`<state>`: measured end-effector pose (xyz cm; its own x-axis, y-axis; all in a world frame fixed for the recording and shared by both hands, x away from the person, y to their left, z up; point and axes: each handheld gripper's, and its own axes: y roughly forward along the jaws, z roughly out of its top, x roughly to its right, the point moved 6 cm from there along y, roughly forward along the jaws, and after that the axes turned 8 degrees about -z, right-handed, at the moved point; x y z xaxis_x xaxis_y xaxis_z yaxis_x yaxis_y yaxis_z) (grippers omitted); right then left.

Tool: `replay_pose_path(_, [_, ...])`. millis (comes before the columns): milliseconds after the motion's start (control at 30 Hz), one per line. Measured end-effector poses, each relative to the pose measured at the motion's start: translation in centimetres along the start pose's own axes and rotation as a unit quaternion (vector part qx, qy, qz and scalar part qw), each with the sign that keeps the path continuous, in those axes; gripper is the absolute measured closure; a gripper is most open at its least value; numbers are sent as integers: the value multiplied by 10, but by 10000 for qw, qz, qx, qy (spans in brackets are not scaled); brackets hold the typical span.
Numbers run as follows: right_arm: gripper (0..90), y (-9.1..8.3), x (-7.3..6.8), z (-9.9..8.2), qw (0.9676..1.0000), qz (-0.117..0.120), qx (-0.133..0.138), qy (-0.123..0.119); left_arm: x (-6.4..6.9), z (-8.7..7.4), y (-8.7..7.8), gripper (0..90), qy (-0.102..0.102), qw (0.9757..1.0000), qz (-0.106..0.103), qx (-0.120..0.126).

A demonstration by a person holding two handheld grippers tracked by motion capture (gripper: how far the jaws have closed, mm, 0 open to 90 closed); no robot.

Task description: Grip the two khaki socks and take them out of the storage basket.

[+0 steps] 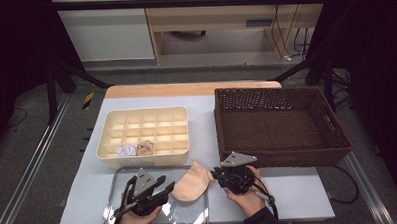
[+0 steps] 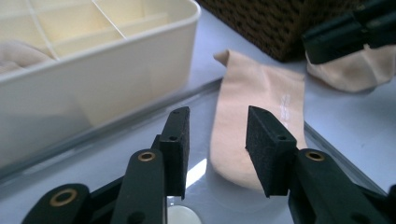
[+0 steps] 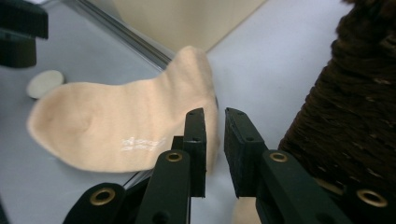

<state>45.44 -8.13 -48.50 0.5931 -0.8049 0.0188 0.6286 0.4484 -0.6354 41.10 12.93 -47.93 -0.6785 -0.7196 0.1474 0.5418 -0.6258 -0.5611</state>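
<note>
A peach sock (image 1: 191, 185) lies flat, its toe on the metal tray (image 1: 118, 175) and its cuff on the white table. My left gripper (image 1: 167, 187) hovers over the tray at the sock's toe end, open. In the left gripper view its jaws (image 2: 218, 123) stand wide apart with the sock (image 2: 252, 98) just ahead, not between the pads. My right gripper (image 1: 214, 174) sits at the cuff end beside the basket. In the right gripper view its jaws (image 3: 215, 116) leave a narrow gap showing bare table, and the sock (image 3: 116, 121) lies against the left jaw.
A cream compartment organizer (image 1: 143, 159) behind the tray holds a white rolled sock (image 1: 127, 150) and a tan one (image 1: 145, 147). A brown wicker basket (image 1: 283, 156) stands at the right, close to the right gripper. A small white disc (image 3: 44, 83) lies on the tray.
</note>
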Motion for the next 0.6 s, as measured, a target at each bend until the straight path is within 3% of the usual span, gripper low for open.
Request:
replay_pose_path(167, [759,12,2,1,9998,80,-88,181,3,-13,13,606,-78,9996,-52,-266])
replay_pose_path(333, [744,19,-1,-2,9997,114,-205,104,2,-19,9,614,-201,9994,-123,-255])
replay_pose_path(600, [846,23,-5,-12,9985,285,-452,105,4,-31,15,712,-216,9983,-213,-499])
